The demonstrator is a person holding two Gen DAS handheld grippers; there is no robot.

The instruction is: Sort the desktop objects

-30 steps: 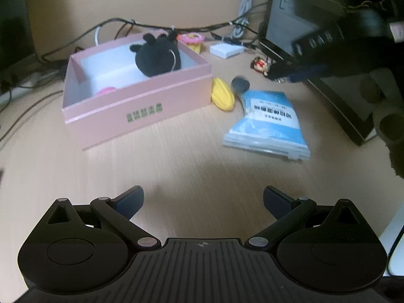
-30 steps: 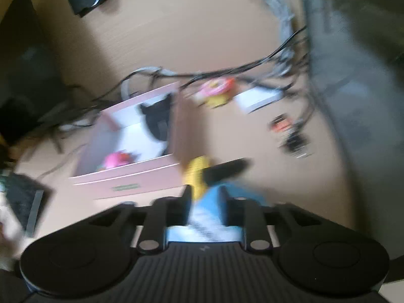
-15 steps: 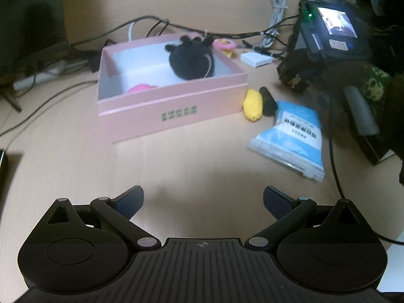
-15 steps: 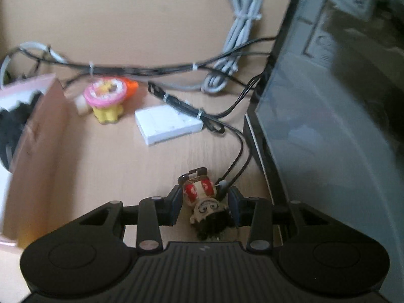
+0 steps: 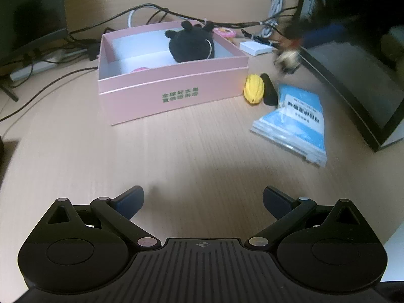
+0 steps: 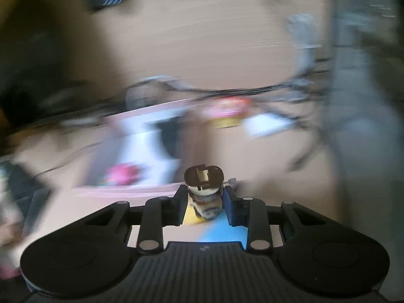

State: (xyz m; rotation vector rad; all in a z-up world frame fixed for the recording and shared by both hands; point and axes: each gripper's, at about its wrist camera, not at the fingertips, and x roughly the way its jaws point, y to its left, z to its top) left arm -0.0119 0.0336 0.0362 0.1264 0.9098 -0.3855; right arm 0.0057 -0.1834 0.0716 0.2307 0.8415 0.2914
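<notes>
My right gripper (image 6: 205, 199) is shut on a small figurine (image 6: 204, 179) with a brown base, held off the desk; its jaws are opening slightly with the figurine still between the pads. The right wrist view is blurred by motion, with the pink box (image 6: 131, 192) ahead to the left. In the left wrist view the figurine (image 5: 287, 60) hangs blurred beside the monitor. The pink box (image 5: 174, 93) holds a black plush (image 5: 192, 43) and a pink toy (image 5: 139, 70). My left gripper (image 5: 203, 199) is open over bare desk.
A yellow toy (image 5: 253, 92), a black object (image 5: 269, 93) and a blue packet (image 5: 295, 121) lie right of the box. Behind it are a doughnut toy (image 5: 224, 32), a white block (image 5: 256, 48) and cables (image 5: 151, 10). A monitor (image 5: 353, 75) stands at the right.
My right gripper closed on the figurine by the monitor, lifted it off the desk and swung left toward the pink box. The left gripper stays open and has hardly moved.
</notes>
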